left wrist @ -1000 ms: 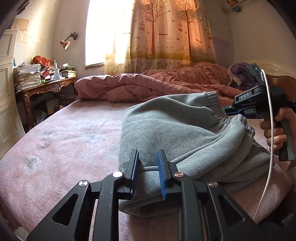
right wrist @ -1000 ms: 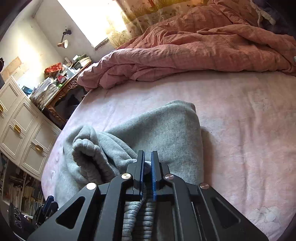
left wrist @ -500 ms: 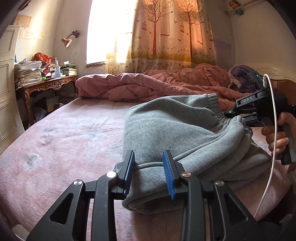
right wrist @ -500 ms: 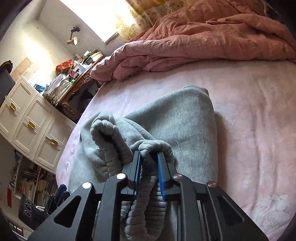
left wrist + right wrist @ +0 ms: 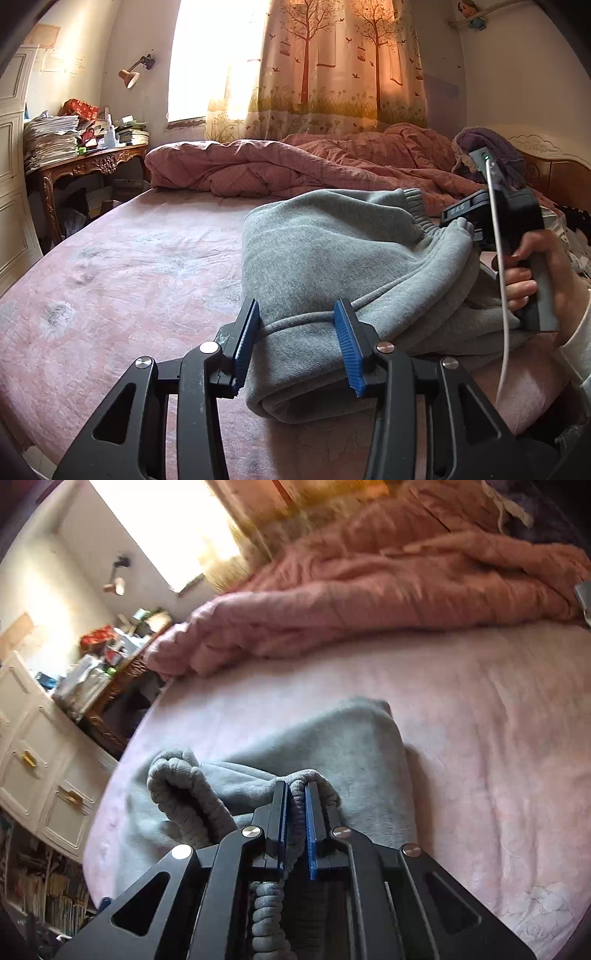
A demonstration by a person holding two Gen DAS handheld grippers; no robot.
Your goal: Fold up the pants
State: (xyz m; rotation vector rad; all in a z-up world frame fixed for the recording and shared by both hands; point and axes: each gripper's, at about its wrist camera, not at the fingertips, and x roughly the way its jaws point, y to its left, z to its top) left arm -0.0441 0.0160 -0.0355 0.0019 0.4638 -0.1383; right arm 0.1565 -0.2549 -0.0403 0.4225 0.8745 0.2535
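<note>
On the bed (image 5: 122, 280) we see the gray pants (image 5: 332, 258) folded, long side running left to right. Our left hand-held gripper (image 5: 295, 341) is opening around the near edge. Our right hand-held gripper (image 5: 295, 830) is squeezing onto the waistband.

Pants (image 5: 332, 258): grey fleecy cloth, ribbed waistband. Bedsheet (image 5: 129, 280): pink, matt. Desk (image 5: 92, 166): carved glossy wood.
</note>
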